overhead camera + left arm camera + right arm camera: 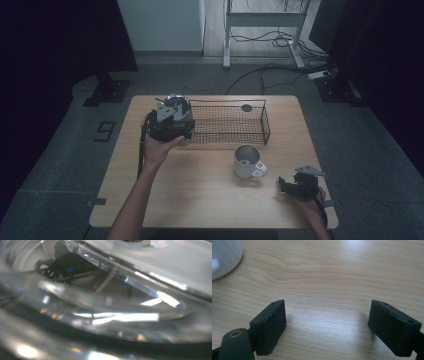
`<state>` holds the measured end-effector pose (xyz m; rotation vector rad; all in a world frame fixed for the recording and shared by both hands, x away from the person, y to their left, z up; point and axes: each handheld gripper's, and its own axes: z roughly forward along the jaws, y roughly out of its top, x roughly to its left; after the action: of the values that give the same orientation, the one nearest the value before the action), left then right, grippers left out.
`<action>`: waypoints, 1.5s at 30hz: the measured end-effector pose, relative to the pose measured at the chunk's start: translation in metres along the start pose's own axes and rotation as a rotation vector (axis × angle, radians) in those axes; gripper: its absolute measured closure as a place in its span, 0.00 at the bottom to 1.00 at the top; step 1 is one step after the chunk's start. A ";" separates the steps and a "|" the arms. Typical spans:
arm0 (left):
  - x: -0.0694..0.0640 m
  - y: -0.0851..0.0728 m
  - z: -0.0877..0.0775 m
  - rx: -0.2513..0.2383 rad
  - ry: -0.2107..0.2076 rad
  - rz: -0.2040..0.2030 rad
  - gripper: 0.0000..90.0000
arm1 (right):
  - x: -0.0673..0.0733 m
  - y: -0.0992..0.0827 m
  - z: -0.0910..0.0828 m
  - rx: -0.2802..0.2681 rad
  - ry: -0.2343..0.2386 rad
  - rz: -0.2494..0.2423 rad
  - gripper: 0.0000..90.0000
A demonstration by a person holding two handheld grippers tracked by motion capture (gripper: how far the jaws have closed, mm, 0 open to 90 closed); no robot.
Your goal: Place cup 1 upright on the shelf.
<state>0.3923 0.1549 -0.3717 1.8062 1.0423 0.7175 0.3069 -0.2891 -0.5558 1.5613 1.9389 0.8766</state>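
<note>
The left gripper (172, 116) is clamped on a shiny bowl (178, 104) at the left end of the basket (231, 123). A mug (247, 161) stands on the table (200, 195) just before the basket. The right gripper (291, 187) rests right of the mug, jaws apart, holding nothing.
</note>
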 end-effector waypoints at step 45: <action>0.011 0.018 0.059 0.044 0.012 -0.006 0.04 | 0.000 0.000 0.000 -0.001 -0.003 0.002 0.17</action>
<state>0.4514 0.1357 -0.3801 1.8371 1.0785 0.7070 0.3065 -0.2892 -0.5557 1.5632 1.9352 0.8750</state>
